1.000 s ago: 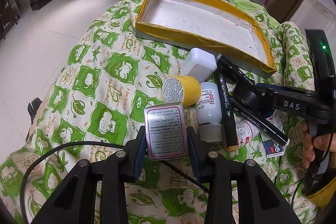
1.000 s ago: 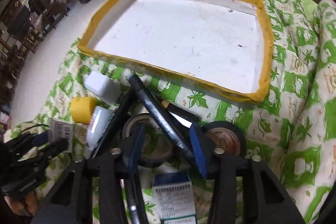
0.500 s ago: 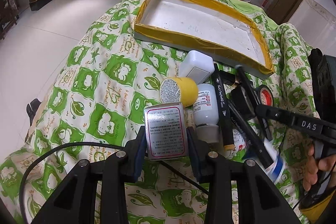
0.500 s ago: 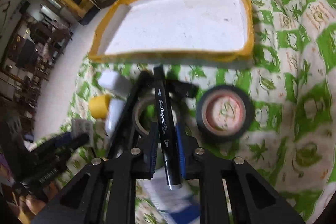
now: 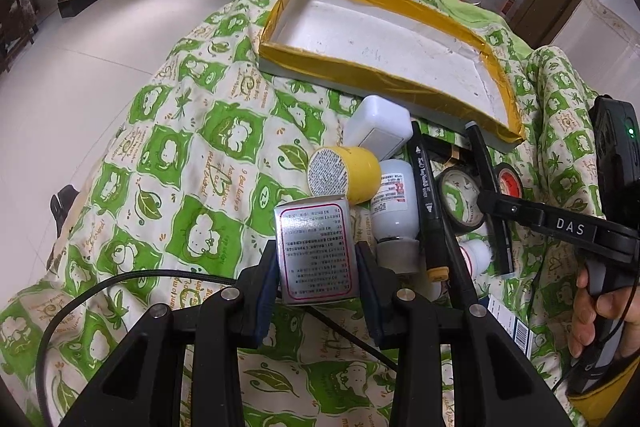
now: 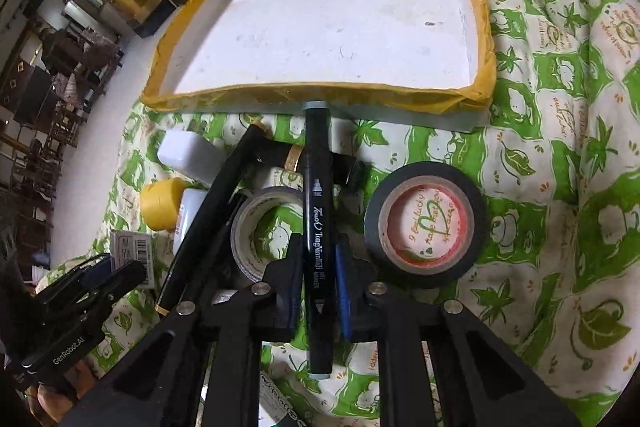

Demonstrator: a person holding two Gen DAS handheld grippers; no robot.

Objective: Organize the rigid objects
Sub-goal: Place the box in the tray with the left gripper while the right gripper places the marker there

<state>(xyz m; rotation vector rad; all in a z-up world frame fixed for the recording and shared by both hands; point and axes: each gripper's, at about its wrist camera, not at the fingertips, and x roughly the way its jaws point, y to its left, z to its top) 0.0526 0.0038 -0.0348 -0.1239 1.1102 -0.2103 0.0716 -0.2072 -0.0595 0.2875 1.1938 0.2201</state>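
My left gripper [image 5: 316, 269] is shut on a small silver box [image 5: 316, 247] with a red-framed label, held just above the green patterned cloth. My right gripper [image 6: 318, 263] is shut on a black marker [image 6: 318, 227], its far tip near the front wall of the white tray with yellow taped rim [image 6: 320, 93]. The tray also shows in the left wrist view [image 5: 384, 67], empty. The right gripper and its marker [image 5: 486, 187] appear at the right of the left wrist view.
A pile lies in front of the tray: a yellow tub [image 5: 346, 177], white bottle [image 5: 394, 203], white block [image 5: 378, 127], another black marker [image 5: 428, 199], grey tape roll [image 6: 268, 223] and black tape roll [image 6: 426, 219]. A black cable [image 5: 120, 279] crosses the cloth.
My right gripper closed on the black marker and lifted it, now pointing at the tray's front wall. My left gripper stayed shut on the silver box, almost still.
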